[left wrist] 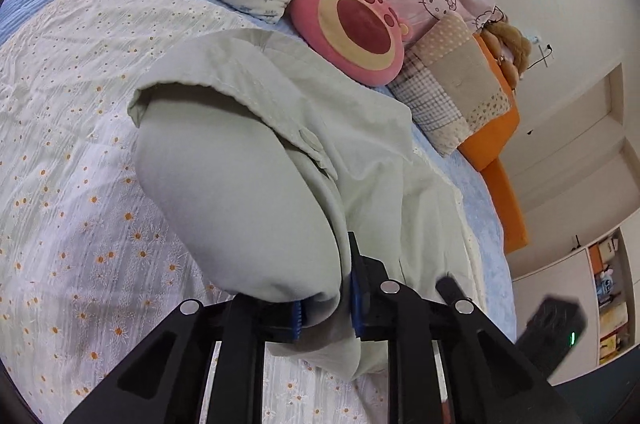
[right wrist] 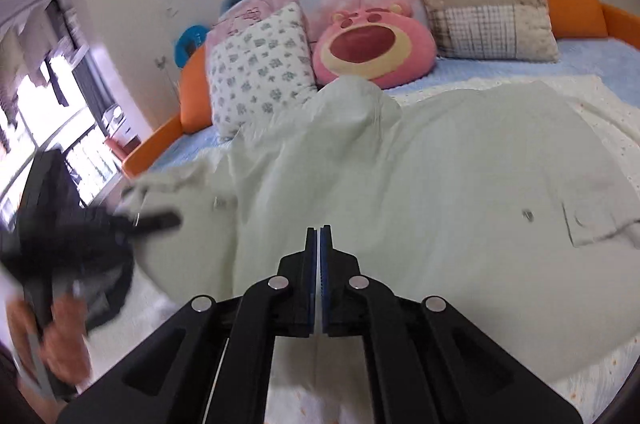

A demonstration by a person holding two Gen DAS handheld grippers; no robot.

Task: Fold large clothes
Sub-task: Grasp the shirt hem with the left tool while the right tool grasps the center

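cushions (right wrist: 372, 44) crowd headboard, quilt (left wrist: 60, 144) open

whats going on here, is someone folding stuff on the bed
Yes. A person is working a pale green shirt on the bed with a handheld tool in each hand. The left tool is clamped on a bunched fold of the shirt, with a sleeve draped up over it. The right tool is shut on a thin edge of the same shirt. The fold itself is not yet made; the pillows sit untouched behind.
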